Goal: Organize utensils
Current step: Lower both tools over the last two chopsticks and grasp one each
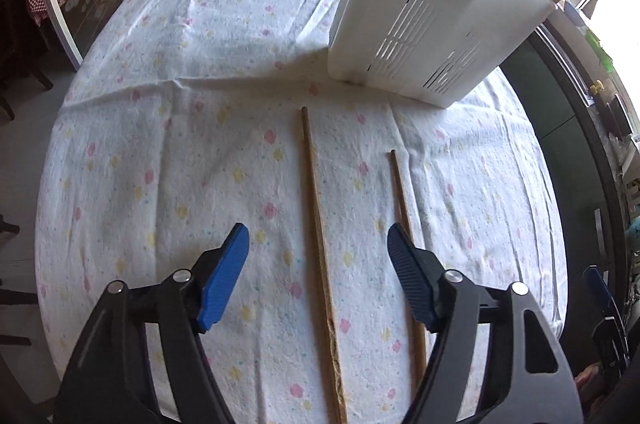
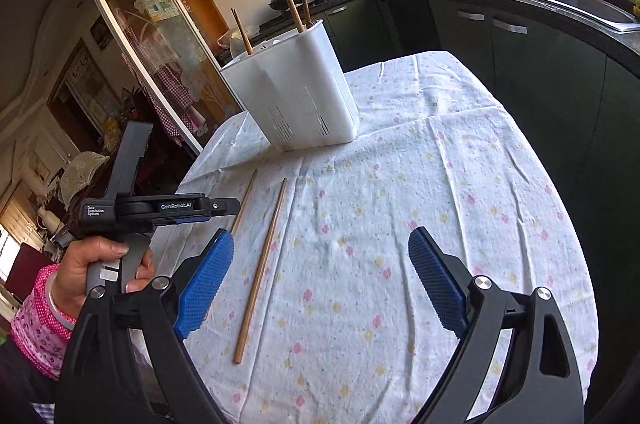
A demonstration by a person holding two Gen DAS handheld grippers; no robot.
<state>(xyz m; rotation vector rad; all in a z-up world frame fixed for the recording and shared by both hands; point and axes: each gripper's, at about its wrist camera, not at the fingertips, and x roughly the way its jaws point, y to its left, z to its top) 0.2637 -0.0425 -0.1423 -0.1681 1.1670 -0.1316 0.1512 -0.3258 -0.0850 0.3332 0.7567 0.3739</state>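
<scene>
Two wooden chopsticks lie side by side on the flowered tablecloth (image 1: 168,152). In the left wrist view the longer-looking chopstick (image 1: 316,224) runs between the fingers of my left gripper (image 1: 317,230), which is open above it without touching. The second chopstick (image 1: 400,192) passes under the right finger. A white slotted utensil holder (image 1: 420,24) stands beyond them. In the right wrist view the holder (image 2: 296,96) has three chopsticks (image 2: 289,0) standing in it. My right gripper (image 2: 320,234) is open over bare cloth, with one chopstick (image 2: 262,268) just inside its left finger.
A person's hand (image 2: 108,264) in a pink sleeve grips the left gripper's handle at the table's left edge. A dark kitchen counter with a sink (image 2: 580,0) curves along the right. A glass cabinet door (image 2: 132,36) stands behind the table.
</scene>
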